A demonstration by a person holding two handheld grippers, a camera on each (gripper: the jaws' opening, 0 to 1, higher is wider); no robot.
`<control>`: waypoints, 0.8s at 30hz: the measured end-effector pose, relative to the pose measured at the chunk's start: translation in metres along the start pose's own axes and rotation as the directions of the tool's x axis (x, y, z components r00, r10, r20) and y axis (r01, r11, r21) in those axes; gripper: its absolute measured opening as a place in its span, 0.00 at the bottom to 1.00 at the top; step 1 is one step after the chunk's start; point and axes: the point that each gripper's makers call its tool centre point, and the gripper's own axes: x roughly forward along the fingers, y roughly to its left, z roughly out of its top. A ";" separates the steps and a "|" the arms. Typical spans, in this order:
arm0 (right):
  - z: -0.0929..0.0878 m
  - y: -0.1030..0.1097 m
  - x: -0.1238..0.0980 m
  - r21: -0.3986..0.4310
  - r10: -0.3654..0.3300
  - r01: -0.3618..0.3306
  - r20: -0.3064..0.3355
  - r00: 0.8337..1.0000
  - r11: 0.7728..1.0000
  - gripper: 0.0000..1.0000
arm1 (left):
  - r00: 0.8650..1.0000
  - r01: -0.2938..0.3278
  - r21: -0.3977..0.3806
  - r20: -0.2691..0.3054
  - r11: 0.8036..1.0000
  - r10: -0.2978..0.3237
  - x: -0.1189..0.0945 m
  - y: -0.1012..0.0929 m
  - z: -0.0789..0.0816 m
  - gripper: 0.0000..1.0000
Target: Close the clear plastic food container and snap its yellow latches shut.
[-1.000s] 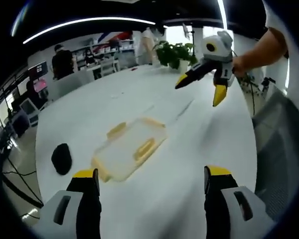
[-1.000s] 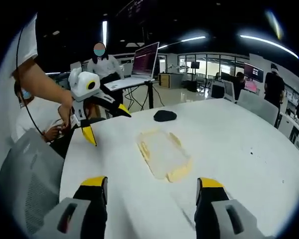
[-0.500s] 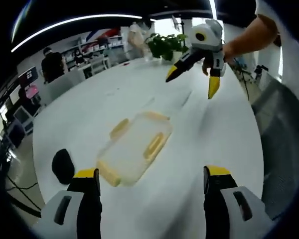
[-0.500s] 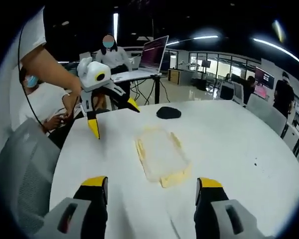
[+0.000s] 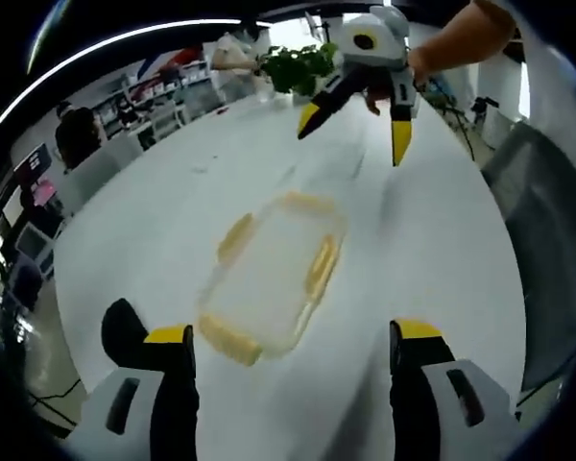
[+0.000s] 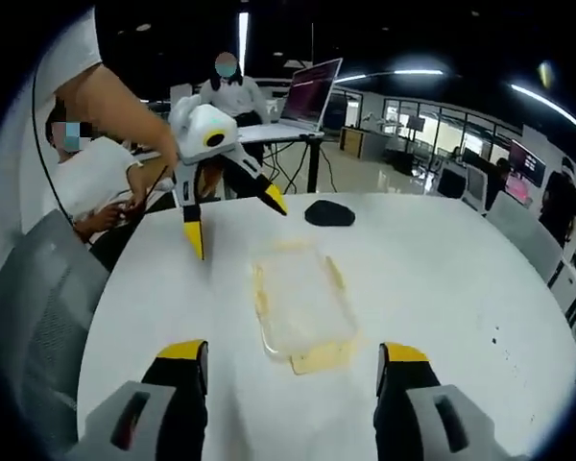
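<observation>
Since the earlier frames: both grippers have drawn nearer the container, which now sits larger and more central in each view; the container itself lies as before on the table. Left gripper (image 5: 288, 351): jaws spread wide, holding nothing, poised above the table just short of the container's near end. Right gripper (image 6: 288, 367): jaws likewise spread wide, empty, approaching from the opposite end. Clear plastic food container (image 5: 274, 277): flat on the white table (image 5: 432, 240), lid apparently resting on the body, though whether it is seated cannot be told. Yellow latches (image 5: 321, 266): one on each long side and one at each end, seemingly splayed outward and not yet snapped. Black object (image 6: 328, 213): low, rounded, well apart from the container near the table edge. Step in hand, as judged: the approach, before any contact. Next move calls for: lowering to press the lid square, then bringing a jaw tip against each latch to fold it down.
</observation>
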 end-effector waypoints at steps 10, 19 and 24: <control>-0.004 -0.002 0.016 -0.063 0.029 -0.033 -0.061 0.998 0.997 0.71 | 0.998 0.033 0.082 -0.047 0.996 -0.029 0.006 0.011 -0.006 0.81; -0.018 -0.002 0.033 -0.105 0.039 -0.056 -0.160 0.986 0.993 0.71 | 0.995 0.063 0.150 -0.088 0.987 -0.050 0.011 0.019 -0.009 0.78; -0.024 -0.005 0.039 -0.123 0.036 -0.062 -0.205 0.978 0.990 0.70 | 0.991 0.074 0.216 -0.129 0.974 -0.047 0.014 0.026 -0.014 0.75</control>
